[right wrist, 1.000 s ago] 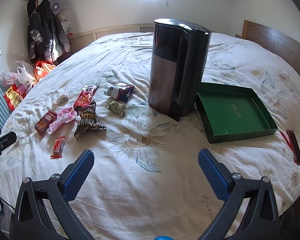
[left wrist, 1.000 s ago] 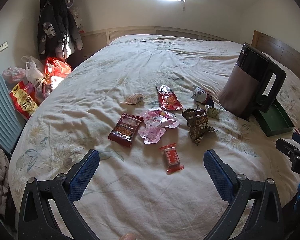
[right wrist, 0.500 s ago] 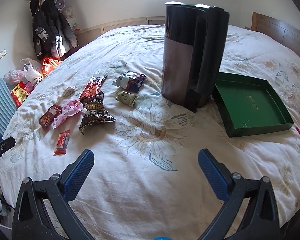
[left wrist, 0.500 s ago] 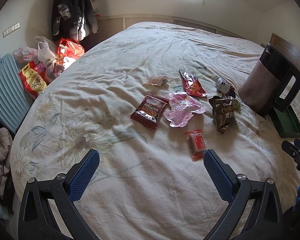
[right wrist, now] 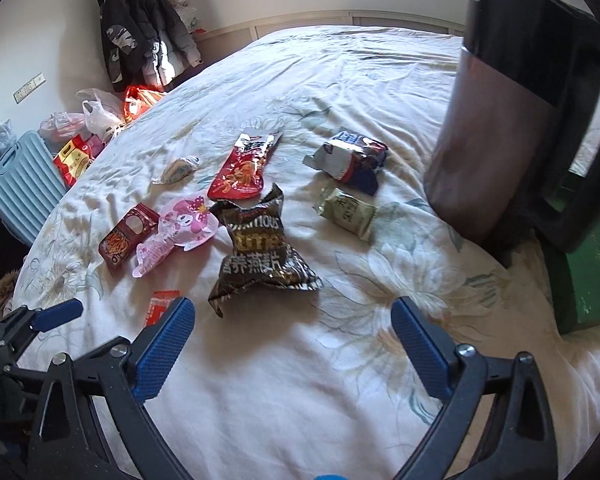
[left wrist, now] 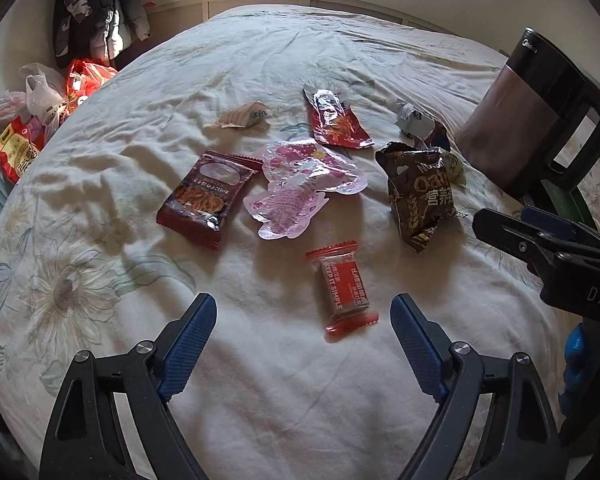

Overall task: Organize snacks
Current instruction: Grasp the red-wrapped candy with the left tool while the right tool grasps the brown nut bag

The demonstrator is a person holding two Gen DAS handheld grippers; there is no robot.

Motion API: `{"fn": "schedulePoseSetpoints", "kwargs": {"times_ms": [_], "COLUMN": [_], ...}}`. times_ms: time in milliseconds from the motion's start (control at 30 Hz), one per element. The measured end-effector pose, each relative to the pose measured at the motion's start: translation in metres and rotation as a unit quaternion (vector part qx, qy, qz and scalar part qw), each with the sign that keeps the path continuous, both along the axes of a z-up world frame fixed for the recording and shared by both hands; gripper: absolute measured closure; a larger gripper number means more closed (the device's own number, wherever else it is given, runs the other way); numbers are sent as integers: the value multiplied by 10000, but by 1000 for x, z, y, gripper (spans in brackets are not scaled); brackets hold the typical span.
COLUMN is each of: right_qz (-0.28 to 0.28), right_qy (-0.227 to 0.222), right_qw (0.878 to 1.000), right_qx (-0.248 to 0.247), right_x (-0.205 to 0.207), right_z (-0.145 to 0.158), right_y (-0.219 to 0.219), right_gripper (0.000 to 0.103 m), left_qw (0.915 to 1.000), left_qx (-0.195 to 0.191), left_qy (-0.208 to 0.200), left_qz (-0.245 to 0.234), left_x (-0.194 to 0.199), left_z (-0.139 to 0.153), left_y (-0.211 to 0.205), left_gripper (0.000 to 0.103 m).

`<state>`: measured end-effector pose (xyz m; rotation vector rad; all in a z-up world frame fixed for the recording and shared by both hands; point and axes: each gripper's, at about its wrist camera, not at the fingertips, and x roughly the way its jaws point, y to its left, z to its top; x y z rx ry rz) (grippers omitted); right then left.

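Observation:
Several snack packets lie scattered on the floral bedspread (left wrist: 100, 160). A small red wrapped bar (left wrist: 344, 288) lies just past my left gripper (left wrist: 302, 304), a little right of its centre line. The jaws are closing with nothing between the pads. Beyond it lie a dark red pack (left wrist: 208, 196), pink packets (left wrist: 300, 184), a red chili packet (left wrist: 336, 124) and a brown oat bag (left wrist: 420, 192). My right gripper (right wrist: 292, 304) stands open just short of the brown oat bag (right wrist: 260, 248). A green packet (right wrist: 346, 210) and a blue-silver packet (right wrist: 348, 156) lie behind that bag.
A tall dark kettle (right wrist: 512, 120) stands on the bed at the right, with a green tray (right wrist: 588, 264) behind it. Plastic bags (left wrist: 40, 96), a blue ribbed case (right wrist: 20, 184) and hanging coats (right wrist: 140, 28) are off the bed's left side.
Both grippers have dropped closer to the snacks. The left jaws have narrowed. The right gripper has swung left, from in front of the kettle and tray toward the brown bag.

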<state>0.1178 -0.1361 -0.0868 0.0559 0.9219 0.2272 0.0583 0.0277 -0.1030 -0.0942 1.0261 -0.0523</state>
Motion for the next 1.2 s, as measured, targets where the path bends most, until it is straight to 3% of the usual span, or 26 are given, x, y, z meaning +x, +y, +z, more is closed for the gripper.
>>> {"fn": "schedulePoseSetpoints", "kwargs": {"times_ms": [200, 400, 633, 900, 1200], "right_qz": [339, 495, 651, 601, 480], "right_qy": [309, 473, 437, 446, 294], "right_qw": [9989, 9976, 9969, 9971, 9980], "right_qx": [65, 32, 28, 133, 298], "right_x": [43, 63, 62, 52, 22], "right_z": [-23, -42, -45, -38, -9], "right_y": [23, 34, 34, 27, 11], "right_gripper": [0, 0, 0, 1, 3], "left_qw": [9994, 9992, 9993, 9996, 9996], "left_qx": [-68, -127, -118, 84, 272], "left_qy": [353, 367, 346, 254, 69], "left_qz": [-19, -12, -7, -65, 35], "left_x": [25, 31, 32, 30, 14], "left_z": [-28, -37, -36, -28, -1], "left_y": [-9, -7, -2, -4, -8], "left_gripper": [35, 45, 83, 83, 84]}}
